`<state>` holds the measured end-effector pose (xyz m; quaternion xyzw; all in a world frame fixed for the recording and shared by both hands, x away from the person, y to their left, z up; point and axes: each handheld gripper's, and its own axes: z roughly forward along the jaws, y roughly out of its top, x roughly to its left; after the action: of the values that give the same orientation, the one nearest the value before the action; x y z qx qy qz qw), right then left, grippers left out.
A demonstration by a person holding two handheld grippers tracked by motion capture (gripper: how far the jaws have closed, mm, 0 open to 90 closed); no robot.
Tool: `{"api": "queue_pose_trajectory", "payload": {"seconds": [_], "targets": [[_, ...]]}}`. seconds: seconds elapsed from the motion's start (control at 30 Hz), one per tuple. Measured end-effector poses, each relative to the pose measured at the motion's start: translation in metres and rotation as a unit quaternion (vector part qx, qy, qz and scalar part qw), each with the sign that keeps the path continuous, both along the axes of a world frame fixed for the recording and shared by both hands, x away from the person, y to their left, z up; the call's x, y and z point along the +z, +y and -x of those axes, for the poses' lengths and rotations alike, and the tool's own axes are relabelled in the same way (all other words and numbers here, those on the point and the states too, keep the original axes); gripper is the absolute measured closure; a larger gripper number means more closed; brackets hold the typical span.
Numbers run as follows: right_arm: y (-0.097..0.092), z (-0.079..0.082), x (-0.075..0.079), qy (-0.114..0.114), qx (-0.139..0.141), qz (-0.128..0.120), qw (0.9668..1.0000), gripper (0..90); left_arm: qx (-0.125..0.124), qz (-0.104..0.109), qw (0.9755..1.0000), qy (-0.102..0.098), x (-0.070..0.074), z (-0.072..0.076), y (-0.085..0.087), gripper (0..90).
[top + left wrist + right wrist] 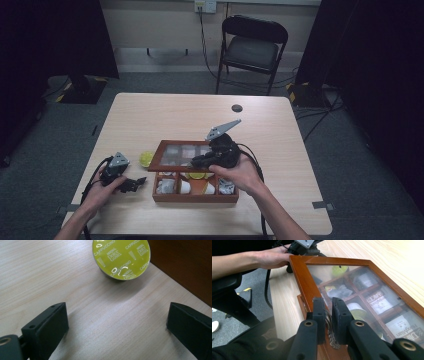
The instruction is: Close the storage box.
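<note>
- Step in hand, as judged: raising or lowering the glass-paned lid (352,280) of the wooden tea box (195,195). The lid stands partly raised, tilted above the compartments.
- Right claw (329,322): clenched on the ornate metal clasp (331,336) at the lid's front edge, the pads nearly together with the thin clasp between them. In the high view the right claw (202,161) sits over the box's front half.
- Left claw (117,325): released, jaws wide, nothing between them; it rests low over the worktop (165,115), left of the box.
- Position of the box: near the front middle of the worktop, the lid hinged along the far side.
- Count: one box, one lid. One yellow-green coffee capsule (121,257) lies on the worktop just beside the box's left wall, ahead of the left claw. Inside are several sachets and at least two more yellow-green capsules; an exact count cannot be made through the glass.
- Next move, as judged: keep the pinch firm on the small clasp and swing the lid in an arc about its hinge. If the loose capsule is to go in, the left claw need only advance and close on it.
</note>
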<state>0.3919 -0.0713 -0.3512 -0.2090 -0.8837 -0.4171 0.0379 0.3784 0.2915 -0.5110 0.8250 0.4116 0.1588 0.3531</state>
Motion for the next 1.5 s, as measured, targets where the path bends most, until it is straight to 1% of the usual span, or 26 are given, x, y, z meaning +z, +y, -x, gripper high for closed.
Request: {"api": "queue_pose_trajectory", "payload": {"seconds": [0.03, 0.1, 0.4, 0.47, 0.5, 0.57, 0.63, 0.67, 0.77, 0.97, 1.2, 1.3, 1.43, 1.5], "targets": [[0.000, 0.001, 0.000, 0.000, 0.000, 0.002, 1.0000, 81.9, 0.000, 0.000, 1.0000, 0.000, 0.000, 0.000, 0.000, 3.4], [-0.001, 0.002, -0.002, 0.000, -0.003, -0.004, 1.0000, 81.9, 0.000, 0.000, 1.0000, 0.000, 0.000, 0.000, 0.000, 3.3], [-0.002, 0.007, -0.011, 0.001, 0.002, 0.003, 1.0000, 81.8, -0.001, 0.000, 1.0000, 0.001, 0.000, 0.000, 0.000, 3.1], [-0.002, 0.008, -0.014, 0.006, 0.003, 0.003, 1.0000, 81.9, -0.001, 0.000, 1.0000, 0.001, 0.000, 0.000, 0.000, 3.1], [-0.002, 0.009, -0.018, 0.010, 0.006, 0.007, 0.9999, 81.9, -0.001, 0.000, 1.0000, 0.001, 0.000, 0.000, 0.000, 3.1], [-0.001, 0.010, -0.019, 0.010, 0.006, 0.009, 0.9999, 81.9, -0.001, 0.000, 1.0000, 0.001, 0.000, 0.000, 0.000, 3.1], [-0.001, 0.012, -0.020, 0.005, 0.005, 0.006, 1.0000, 81.9, -0.001, 0.000, 1.0000, 0.001, 0.000, 0.000, 0.000, 3.1], [-0.001, 0.012, -0.020, 0.004, 0.005, 0.008, 0.9999, 81.9, -0.001, 0.000, 1.0000, 0.001, 0.000, 0.000, 0.000, 3.1], [-0.003, 0.012, -0.023, 0.003, 0.004, -0.001, 1.0000, 81.9, -0.001, 0.000, 1.0000, 0.001, 0.000, 0.000, 0.000, 3.1], [-0.002, 0.015, -0.031, 0.008, 0.009, 0.000, 0.9999, 82.0, -0.001, -0.001, 1.0000, 0.001, 0.000, -0.001, 0.000, 2.7], [-0.002, 0.018, -0.040, 0.010, 0.011, 0.000, 0.9999, 82.0, -0.002, -0.002, 1.0000, 0.003, 0.000, -0.002, -0.001, 0.7], [-0.001, 0.020, -0.045, 0.008, 0.015, 0.008, 0.9998, 82.0, -0.002, -0.001, 1.0000, 0.003, 0.000, -0.002, -0.001, 0.7], [-0.001, 0.021, -0.048, 0.012, 0.016, 0.009, 0.9998, 82.0, -0.002, -0.001, 1.0000, 0.003, 0.000, -0.002, -0.001, 0.7], [0.000, 0.023, -0.055, 0.014, 0.015, 0.014, 0.9997, 82.0, -0.002, -0.001, 1.0000, 0.003, 0.000, -0.002, -0.001, 0.7]]}}
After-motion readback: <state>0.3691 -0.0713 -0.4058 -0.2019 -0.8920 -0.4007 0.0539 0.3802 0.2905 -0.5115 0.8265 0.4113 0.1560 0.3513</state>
